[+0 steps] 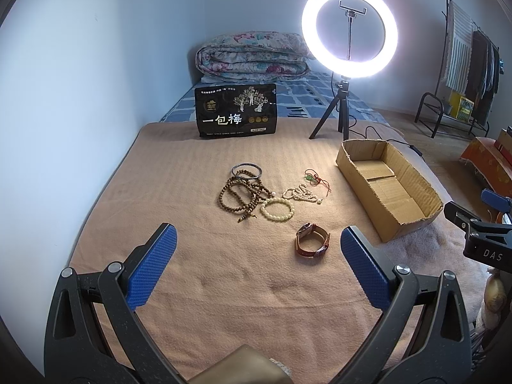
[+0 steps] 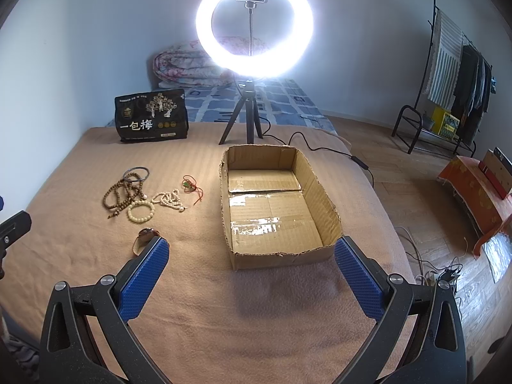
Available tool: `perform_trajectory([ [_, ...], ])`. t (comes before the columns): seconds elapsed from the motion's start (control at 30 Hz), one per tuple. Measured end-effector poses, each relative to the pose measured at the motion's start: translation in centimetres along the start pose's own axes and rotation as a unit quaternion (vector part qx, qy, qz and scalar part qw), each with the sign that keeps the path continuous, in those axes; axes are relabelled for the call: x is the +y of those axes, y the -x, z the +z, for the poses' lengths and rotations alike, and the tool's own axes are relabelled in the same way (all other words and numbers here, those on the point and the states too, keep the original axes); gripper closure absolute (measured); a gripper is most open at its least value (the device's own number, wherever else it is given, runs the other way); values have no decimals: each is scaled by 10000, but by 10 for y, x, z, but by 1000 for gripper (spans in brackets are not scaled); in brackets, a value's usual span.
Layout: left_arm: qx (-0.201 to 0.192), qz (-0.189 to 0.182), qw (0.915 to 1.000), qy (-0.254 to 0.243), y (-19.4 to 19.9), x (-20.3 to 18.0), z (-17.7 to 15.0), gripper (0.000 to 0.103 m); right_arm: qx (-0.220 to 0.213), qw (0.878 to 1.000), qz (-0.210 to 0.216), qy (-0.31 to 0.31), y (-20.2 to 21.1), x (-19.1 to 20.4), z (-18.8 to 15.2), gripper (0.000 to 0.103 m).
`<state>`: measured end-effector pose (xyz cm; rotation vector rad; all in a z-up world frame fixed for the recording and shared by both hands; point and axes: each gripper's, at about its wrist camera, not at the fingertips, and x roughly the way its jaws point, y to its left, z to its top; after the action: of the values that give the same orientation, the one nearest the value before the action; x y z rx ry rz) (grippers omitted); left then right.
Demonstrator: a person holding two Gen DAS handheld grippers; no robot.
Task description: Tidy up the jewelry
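Jewelry lies on a tan blanket: a brown-strap watch, a cream bead bracelet, brown wooden beads, a metal bangle, a white bead string and a red cord with a green stone. An open cardboard box stands to their right; it also shows in the right wrist view, holding nothing. My left gripper is open, just short of the watch. My right gripper is open before the box's near wall, and its left finger partly hides the watch.
A black snack bag stands at the blanket's far edge. A lit ring light on a tripod stands behind the box, its cable trailing right. A folded quilt lies farther back. A clothes rack and floor are to the right.
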<state>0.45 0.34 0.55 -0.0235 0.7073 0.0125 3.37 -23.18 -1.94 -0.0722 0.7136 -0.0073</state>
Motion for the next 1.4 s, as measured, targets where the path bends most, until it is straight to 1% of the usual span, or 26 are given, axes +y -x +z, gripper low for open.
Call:
perform_trajectory([
  [1.0, 3, 12, 10000, -15, 0, -1, 0, 0, 19, 10000, 4, -7, 0, 0, -1, 1],
  [1.4, 20, 53, 10000, -4, -2, 1, -2, 0, 106, 9999, 7, -24, -3, 0, -3, 1],
])
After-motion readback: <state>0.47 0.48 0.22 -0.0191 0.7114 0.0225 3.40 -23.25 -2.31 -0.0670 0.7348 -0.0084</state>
